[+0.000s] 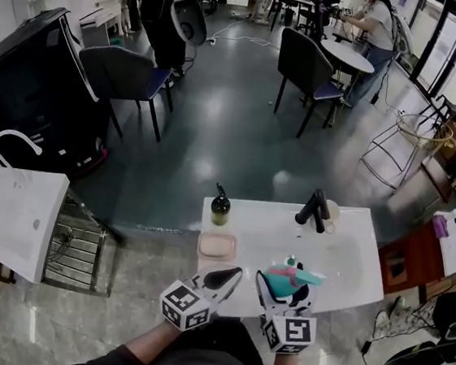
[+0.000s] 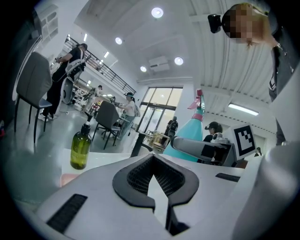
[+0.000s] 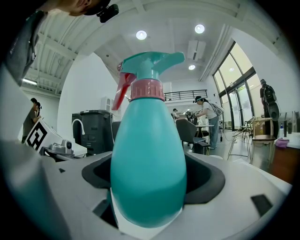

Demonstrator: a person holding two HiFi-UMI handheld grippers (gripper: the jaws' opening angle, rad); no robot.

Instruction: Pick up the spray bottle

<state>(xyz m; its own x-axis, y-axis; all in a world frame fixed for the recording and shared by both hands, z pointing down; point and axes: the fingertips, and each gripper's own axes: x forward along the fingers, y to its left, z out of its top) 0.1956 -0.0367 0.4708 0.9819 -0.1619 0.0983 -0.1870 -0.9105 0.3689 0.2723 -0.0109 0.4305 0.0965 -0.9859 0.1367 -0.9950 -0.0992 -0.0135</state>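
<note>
Closest in, the right gripper [image 3: 150, 176] is clamped on the belly of the teal spray bottle [image 3: 149, 154]. Its own view is basically all bottle, with the pink collar and red trigger up top. From the head view, the bottle [image 1: 289, 278] sits over the near edge of the white table [image 1: 353, 233], but I can't tell if its base is touching the tabletop.

The left gripper [image 1: 218, 281] is just beside it, jaws pressed together with nothing in them. Its own view [image 2: 154, 180] only shows the hollow between the pads. That view also catches the bottle [image 2: 187, 136] from the side, standing upright in the other gripper's jaws, which the head view doesn't really give you.

A bit further back there's a pink soap dish [image 1: 217, 245], then a green pump bottle [image 1: 220, 208] right behind it, and a black faucet [image 1: 315, 208] off to the right. Past the table is dark floor with a black chair [image 1: 307, 64].
</note>
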